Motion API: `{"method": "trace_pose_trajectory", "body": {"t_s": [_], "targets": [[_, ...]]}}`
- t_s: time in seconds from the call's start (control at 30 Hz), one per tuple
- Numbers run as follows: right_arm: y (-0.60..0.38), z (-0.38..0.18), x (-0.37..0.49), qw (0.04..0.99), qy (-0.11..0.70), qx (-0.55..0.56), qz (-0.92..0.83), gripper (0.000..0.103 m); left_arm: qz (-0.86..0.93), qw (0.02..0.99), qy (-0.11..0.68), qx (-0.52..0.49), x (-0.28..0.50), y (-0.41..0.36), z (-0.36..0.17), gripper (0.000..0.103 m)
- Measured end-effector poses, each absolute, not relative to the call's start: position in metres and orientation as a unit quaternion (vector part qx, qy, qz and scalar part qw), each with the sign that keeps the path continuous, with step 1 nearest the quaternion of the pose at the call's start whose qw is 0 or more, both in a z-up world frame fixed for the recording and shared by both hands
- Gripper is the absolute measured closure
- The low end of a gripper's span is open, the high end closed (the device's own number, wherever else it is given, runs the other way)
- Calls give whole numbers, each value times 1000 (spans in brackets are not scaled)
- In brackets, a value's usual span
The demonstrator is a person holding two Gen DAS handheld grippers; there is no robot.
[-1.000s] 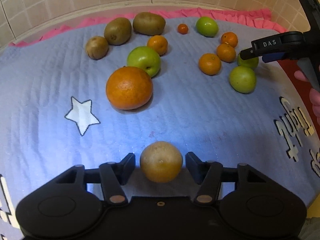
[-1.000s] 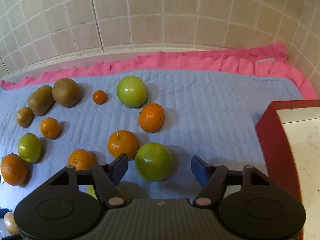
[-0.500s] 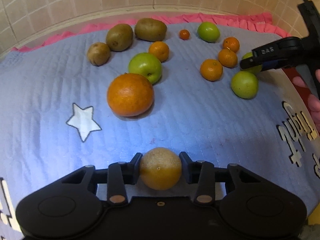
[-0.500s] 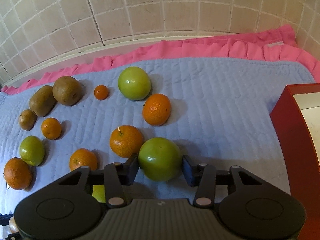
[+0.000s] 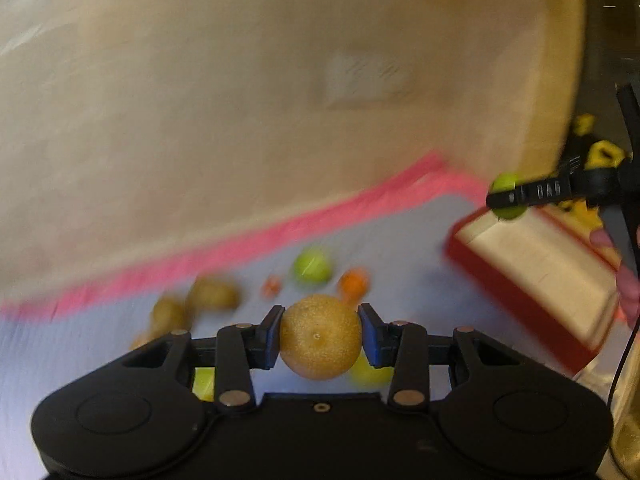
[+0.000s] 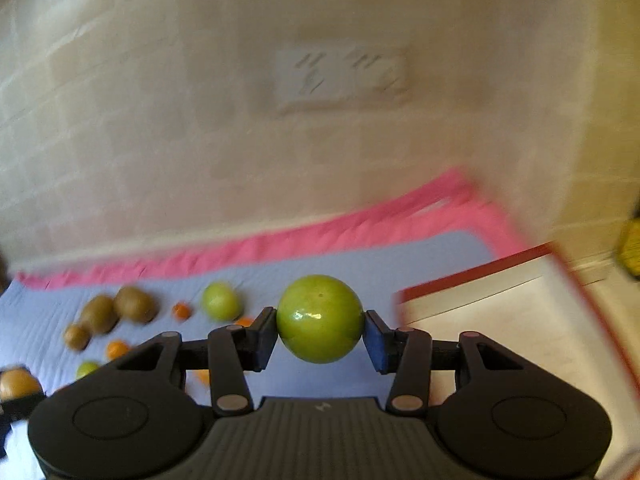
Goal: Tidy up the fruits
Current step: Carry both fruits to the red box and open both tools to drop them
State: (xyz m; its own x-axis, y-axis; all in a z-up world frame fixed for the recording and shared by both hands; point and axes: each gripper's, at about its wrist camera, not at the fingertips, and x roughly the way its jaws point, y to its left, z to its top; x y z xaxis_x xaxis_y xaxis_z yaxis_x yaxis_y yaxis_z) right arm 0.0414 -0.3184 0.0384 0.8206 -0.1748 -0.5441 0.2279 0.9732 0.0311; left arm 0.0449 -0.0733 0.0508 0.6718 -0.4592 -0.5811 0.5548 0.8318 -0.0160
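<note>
In the left wrist view my left gripper (image 5: 320, 334) is shut on a round yellow-brown fruit (image 5: 320, 338), lifted off the blue quilted mat (image 5: 400, 232). In the right wrist view my right gripper (image 6: 320, 334) is shut on a green apple (image 6: 319, 319), also held above the mat (image 6: 360, 272). That right gripper (image 5: 505, 199) with its apple (image 5: 506, 182) shows at the right of the left wrist view, over the red-rimmed box (image 5: 532, 276). Left on the mat are kiwis (image 6: 134, 304), a green apple (image 6: 220, 302) and small oranges (image 6: 182, 311), all blurred.
The red-rimmed box (image 6: 500, 320) with a pale inside sits at the mat's right edge. A beige tiled wall (image 6: 200, 120) with a socket plate (image 6: 340, 80) stands behind the pink frill (image 6: 280, 244). A person's hand (image 5: 626, 280) shows at the far right.
Both grippers closed onto their fruits, then lifted them off the mat and tipped up toward the wall. The box has come further into both views.
</note>
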Motion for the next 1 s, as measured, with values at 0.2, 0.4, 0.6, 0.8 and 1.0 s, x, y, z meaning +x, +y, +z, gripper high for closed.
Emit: {"method": "trace_pose_trajectory", "body": {"t_s": [0.2,0.4,0.6,0.8,1.0], "targets": [[-388,69,-17,945,237,68,-214,55,-370,894,239,84,72,-165,92,56],[-456,33,-46,916,273,143,-255,55,-452,833,308,84,109,-288,70,56],[-498,-20,-45,890,332,192,-246,55,-482,783,370,129,118,-384,12,56],[-511,-59,-25,870,379,202,-242,54,-465,757,430,158,141,-433,-46,56],[-515,-77,-18,854,404,205,-256,54,-460,748,446,173,153,-442,-72,56]]}}
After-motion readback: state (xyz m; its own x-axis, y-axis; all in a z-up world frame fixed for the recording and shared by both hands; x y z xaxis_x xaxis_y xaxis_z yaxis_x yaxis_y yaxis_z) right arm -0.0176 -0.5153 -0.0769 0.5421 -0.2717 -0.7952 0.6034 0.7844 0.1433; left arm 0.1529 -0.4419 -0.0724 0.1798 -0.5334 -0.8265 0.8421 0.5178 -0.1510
